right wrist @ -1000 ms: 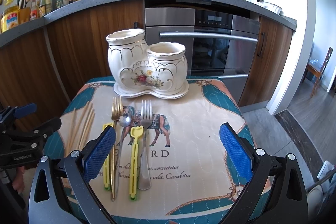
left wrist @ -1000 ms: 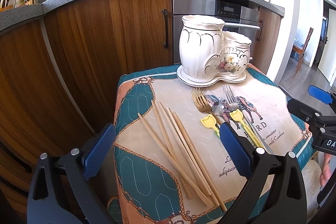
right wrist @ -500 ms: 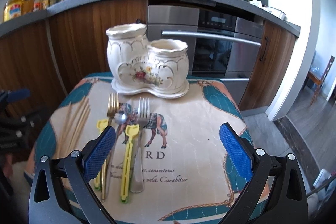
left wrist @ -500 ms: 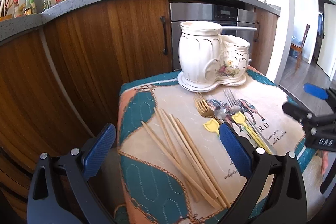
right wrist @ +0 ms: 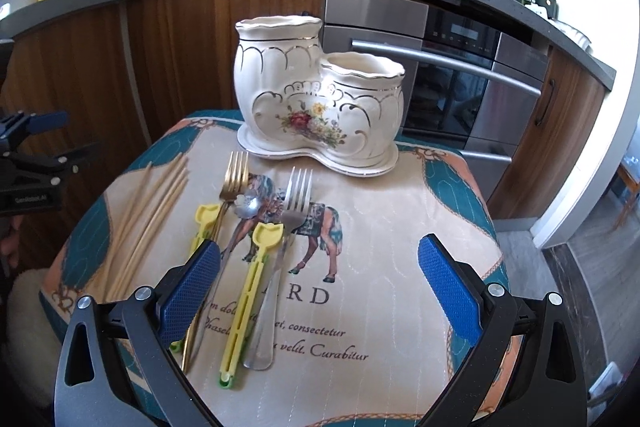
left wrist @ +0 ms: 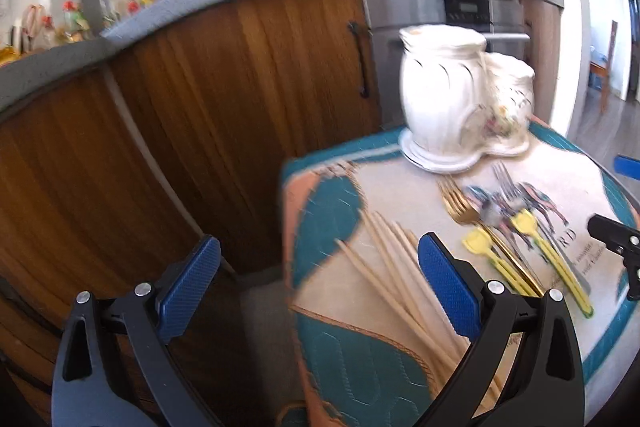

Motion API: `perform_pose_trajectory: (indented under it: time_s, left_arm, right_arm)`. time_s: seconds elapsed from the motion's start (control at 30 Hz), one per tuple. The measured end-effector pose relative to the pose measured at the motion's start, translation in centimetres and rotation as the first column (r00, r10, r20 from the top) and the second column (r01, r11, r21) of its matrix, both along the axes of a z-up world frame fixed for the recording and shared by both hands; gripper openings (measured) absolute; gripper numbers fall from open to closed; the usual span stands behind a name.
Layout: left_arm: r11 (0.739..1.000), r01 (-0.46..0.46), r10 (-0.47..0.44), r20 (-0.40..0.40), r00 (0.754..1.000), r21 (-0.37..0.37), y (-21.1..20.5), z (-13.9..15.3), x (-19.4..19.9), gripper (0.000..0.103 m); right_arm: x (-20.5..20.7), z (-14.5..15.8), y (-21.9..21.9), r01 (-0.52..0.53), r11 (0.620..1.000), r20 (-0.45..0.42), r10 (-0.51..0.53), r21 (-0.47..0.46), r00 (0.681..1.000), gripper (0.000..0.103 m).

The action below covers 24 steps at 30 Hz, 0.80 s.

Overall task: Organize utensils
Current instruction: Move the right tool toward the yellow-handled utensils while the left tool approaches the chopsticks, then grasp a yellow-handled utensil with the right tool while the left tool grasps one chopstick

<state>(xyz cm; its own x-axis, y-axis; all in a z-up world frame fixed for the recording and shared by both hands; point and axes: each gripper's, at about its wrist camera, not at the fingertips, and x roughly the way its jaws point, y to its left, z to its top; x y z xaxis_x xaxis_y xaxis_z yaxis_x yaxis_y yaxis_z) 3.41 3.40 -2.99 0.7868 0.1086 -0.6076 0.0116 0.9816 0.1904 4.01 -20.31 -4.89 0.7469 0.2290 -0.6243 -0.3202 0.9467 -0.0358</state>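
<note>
Both claws empty, pads spread wide apart. Left claw (left wrist: 320, 291) hangs off the 9 o'clock edge of the worktop (right wrist: 400, 267), a small surface under a quilted horse-print cover. Right claw (right wrist: 320, 291) sits over its 6 o'clock edge.

Nothing sorted yet; both pots look empty, though the taller one's inside is not fully visible.

Layout, right wrist view:
- Ceramic two-pot holder (right wrist: 316, 99) at 12 o'clock, upright on its own saucer base, taller pot on the left.
- Wooden chopsticks (right wrist: 148, 223) in a loose bundle at 9 o'clock, running roughly 12 to 6.
- Gold fork (right wrist: 234, 175), small spoon (right wrist: 246, 205), steel fork (right wrist: 296, 195) and two yellow plastic tools (right wrist: 250, 287) packed side by side at centre-left, handles toward 6 o'clock, some overlapping.

Handling, judged:
- Chopsticks: light, stiff, thin, likely to roll. Pinch across several at mid-length, or near the end overhanging the cloth.
- Metal forks: heavier, smooth, likely slippery. Grip the flat handle, not the tines.
- Yellow tools: light, slightly flexible. Take mid-shaft.
- Holder: fragile, probably heavy. Lower items in, no knocking the rim.
- Soft cover may give under the pads.
</note>
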Motion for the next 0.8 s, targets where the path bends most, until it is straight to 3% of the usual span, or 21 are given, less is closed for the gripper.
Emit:
perform_pose_trajectory:
  time_s: [0.13,0.3,0.47,0.6,0.8]
  left_arm:
    - [0.996,-0.007,-0.001,-0.085,0.996,-0.093,0.2,-1.2,1.1,0.098]
    - [0.997,-0.019,0.010,-0.119,0.993,-0.073,0.3,-2.6,1.8,0.098]
    - [0.994,-0.010,-0.005,-0.133,0.991,-0.108,0.9,-3.0,1.9,0.098]
    - [0.997,-0.028,0.017,-0.157,0.987,-0.069,1.2,-3.6,2.4,0.097]
    - [0.996,0.001,-0.020,-0.204,0.979,-0.093,1.1,-4.1,2.7,0.080]
  right_arm:
    - [0.5,-0.3,-0.1,-0.001,1.000,-0.021,0.001,0.012,1.000,0.098]
    - [1.3,-1.0,-0.2,-0.010,0.999,-0.075,0.012,0.035,0.997,0.098]
    - [1.8,-1.9,0.2,-0.019,0.999,-0.136,0.026,0.049,0.990,0.098]
    - [1.6,-2.1,1.2,-0.047,0.999,-0.131,0.049,0.014,0.990,0.095]
    - [1.3,-2.4,2.2,-0.089,0.996,-0.157,0.089,0.009,0.984,0.061]
